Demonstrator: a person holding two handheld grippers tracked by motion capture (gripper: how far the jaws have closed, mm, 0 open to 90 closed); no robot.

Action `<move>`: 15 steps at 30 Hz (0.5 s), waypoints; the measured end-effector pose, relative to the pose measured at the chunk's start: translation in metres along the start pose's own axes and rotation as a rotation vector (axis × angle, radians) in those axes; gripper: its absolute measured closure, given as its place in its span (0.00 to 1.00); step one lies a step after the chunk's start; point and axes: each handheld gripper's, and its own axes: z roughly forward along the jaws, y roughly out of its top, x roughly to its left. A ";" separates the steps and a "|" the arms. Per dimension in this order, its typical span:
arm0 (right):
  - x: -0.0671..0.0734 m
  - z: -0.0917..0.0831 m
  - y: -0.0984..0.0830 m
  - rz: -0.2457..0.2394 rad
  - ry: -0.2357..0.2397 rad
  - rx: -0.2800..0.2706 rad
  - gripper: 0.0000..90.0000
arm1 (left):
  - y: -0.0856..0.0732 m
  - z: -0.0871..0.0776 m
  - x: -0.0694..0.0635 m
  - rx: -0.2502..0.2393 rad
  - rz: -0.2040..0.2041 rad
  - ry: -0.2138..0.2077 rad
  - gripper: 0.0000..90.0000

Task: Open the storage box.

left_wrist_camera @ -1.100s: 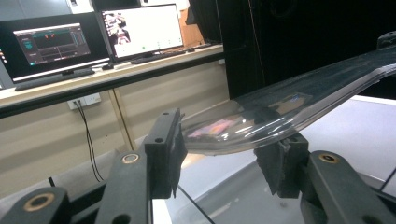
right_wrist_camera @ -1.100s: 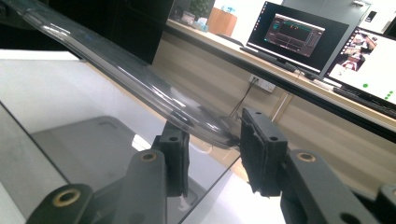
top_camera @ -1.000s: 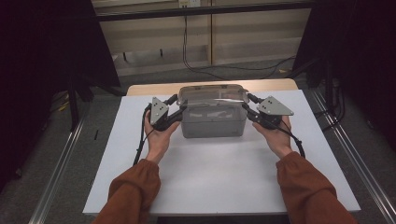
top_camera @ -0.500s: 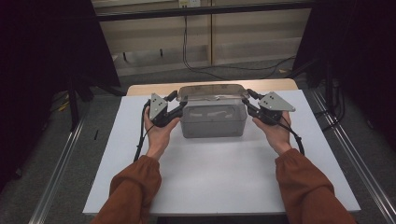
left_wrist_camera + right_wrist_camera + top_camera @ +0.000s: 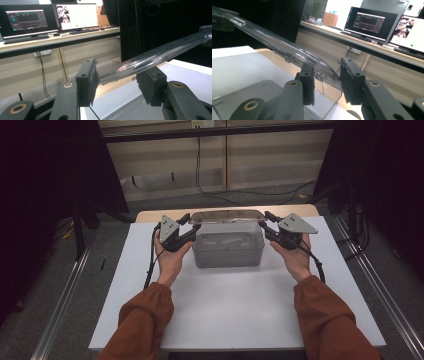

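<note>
Clear lid and box bear no readable writing.

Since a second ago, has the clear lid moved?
Yes. The clear lid has tipped up toward the table's far edge; it now stands clear of the grey box, which has stayed put.

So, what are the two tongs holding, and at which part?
The clear lid of the box: the left tongs at its left end, the right tongs at its right end.
</note>
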 end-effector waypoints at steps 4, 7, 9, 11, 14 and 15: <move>-0.002 0.004 0.003 0.026 0.000 0.004 0.70 | 0.001 0.003 0.003 0.002 -0.004 0.000 0.58; -0.004 0.005 0.003 0.042 0.000 -0.006 0.70 | 0.004 0.004 0.005 -0.005 0.010 -0.013 0.58; -0.005 0.006 0.002 0.052 0.010 -0.011 0.71 | 0.005 0.005 0.006 -0.001 0.001 -0.008 0.58; -0.006 0.006 0.002 0.046 0.008 -0.015 0.72 | 0.005 0.005 0.006 -0.003 0.002 -0.002 0.58; -0.007 0.006 0.003 0.041 0.008 -0.018 0.72 | 0.006 0.007 0.004 -0.005 -0.015 -0.001 0.58; -0.009 0.007 0.003 0.049 0.007 -0.020 0.72 | 0.006 0.008 0.003 -0.010 -0.016 0.001 0.58</move>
